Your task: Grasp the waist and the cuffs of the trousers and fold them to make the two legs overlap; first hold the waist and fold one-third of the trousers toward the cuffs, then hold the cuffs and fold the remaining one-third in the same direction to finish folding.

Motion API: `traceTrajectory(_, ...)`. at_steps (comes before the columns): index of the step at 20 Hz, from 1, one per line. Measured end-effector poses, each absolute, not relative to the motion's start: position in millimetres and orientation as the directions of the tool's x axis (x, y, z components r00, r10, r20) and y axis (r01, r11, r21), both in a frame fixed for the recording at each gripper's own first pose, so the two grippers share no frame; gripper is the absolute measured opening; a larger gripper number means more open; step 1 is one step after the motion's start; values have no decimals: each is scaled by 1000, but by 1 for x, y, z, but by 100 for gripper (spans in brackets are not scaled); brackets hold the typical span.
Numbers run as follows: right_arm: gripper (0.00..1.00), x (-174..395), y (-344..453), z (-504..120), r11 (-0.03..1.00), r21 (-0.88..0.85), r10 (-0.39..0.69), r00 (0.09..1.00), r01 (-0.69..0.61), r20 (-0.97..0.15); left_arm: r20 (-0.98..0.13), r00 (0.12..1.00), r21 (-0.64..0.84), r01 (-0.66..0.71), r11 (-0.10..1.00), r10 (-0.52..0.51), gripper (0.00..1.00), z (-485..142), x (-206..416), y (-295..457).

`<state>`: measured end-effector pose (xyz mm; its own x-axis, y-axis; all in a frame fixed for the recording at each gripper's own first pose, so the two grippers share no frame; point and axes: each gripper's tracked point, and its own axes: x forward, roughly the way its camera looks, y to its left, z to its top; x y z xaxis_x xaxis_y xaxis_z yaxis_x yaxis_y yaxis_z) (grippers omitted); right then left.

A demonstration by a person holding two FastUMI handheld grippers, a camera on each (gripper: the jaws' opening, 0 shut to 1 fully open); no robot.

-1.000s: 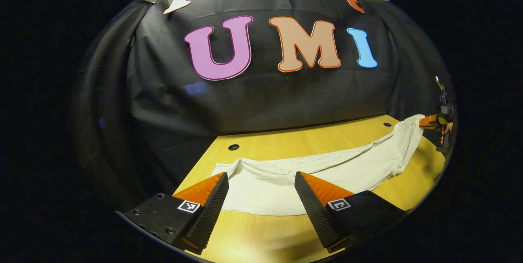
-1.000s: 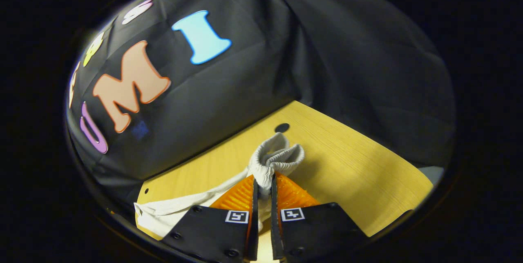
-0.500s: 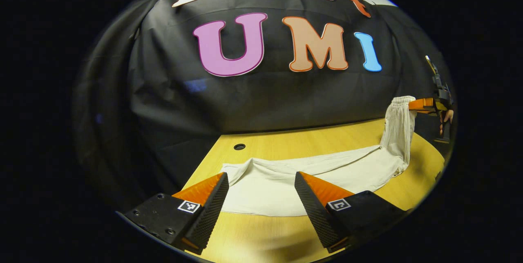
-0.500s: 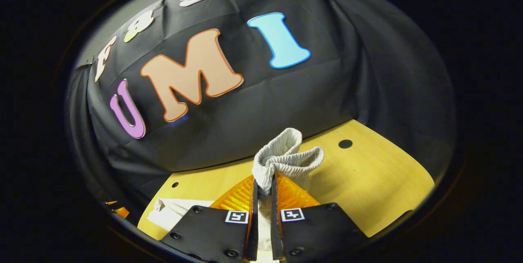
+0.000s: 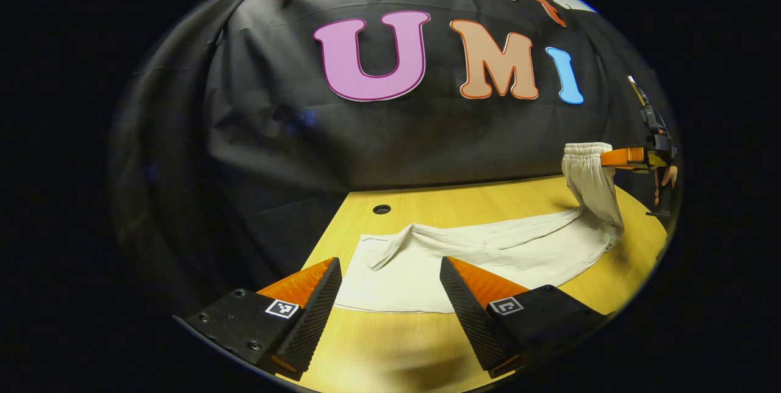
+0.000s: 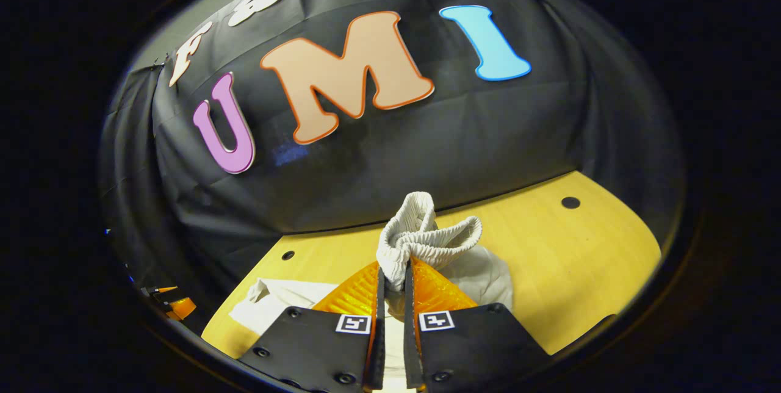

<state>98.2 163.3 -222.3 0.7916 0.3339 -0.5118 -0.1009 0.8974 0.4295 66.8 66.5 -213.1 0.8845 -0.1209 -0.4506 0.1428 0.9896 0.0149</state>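
Now, going from left to right: the left gripper (image 5: 390,295) hovers low over the near edge of the wooden table (image 5: 476,204), its fingers spread wide and holding nothing, with the cuffs (image 5: 381,249) of the trousers (image 5: 488,252) lying flat just ahead of them. The trousers stretch in a long pale band across the table toward the right. At the far right the waist (image 5: 583,150) is lifted off the table and hangs from the right gripper (image 6: 392,286), whose fingers are pressed together on the bunched elastic band.

I judge the cloth to be light, soft and limp: it sags and wrinkles, so it will not keep any shape. The thick gathered waistband gives a firm hold; the thin cuffs probably need both layers pinched together, close to the edge.
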Motion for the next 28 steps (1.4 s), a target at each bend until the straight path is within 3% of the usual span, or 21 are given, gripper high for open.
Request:
traceTrajectory(6,15,56,253,-273,862,422,489,677,-279,-550,-481,870,13,128,992,-106,96,-227,61,91)
traceTrajectory(8,15,34,264,-299,867,371,496,631,-332,-596,-495,862,0,121,993,-105,96,-236,61,96)
traceTrajectory(9,9,25,271,-313,869,348,495,609,-353,-619,-500,859,-10,118,993,-107,97,-241,62,98)
traceTrajectory(10,15,17,273,-322,870,327,492,588,-370,-642,-508,854,-21,113,993,-108,96,-247,62,101)
traceTrajectory(12,15,-2,279,-340,868,298,485,548,-397,-682,-528,843,-46,96,994,-106,97,-259,66,108)
traceTrajectory(14,25,-8,284,-343,849,317,511,500,-423,-699,-544,833,-70,82,994,-107,96,-269,70,114)
traceTrajectory(15,24,-12,284,-343,838,333,527,480,-433,-702,-552,827,-78,76,994,-107,97,-275,72,117)
traceTrajectory(18,98,-12,275,-330,834,322,530,488,-449,-693,-573,810,-103,76,992,-122,97,-297,81,122)
traceTrajectory(19,91,-17,275,-325,841,310,519,497,-444,-695,-581,804,-111,79,991,-130,94,-304,84,124)
traceTrajectory(20,97,-19,273,-320,848,301,508,507,-437,-696,-591,795,-120,84,989,-139,97,-313,86,125)
traceTrajectory(24,97,-29,258,-304,874,268,466,542,-406,-699,-640,742,-195,97,976,-201,97,-347,97,124)
traceTrajectory(28,96,-45,237,-303,891,220,420,540,-397,-729,-673,714,-209,67,976,-193,98,-377,111,128)
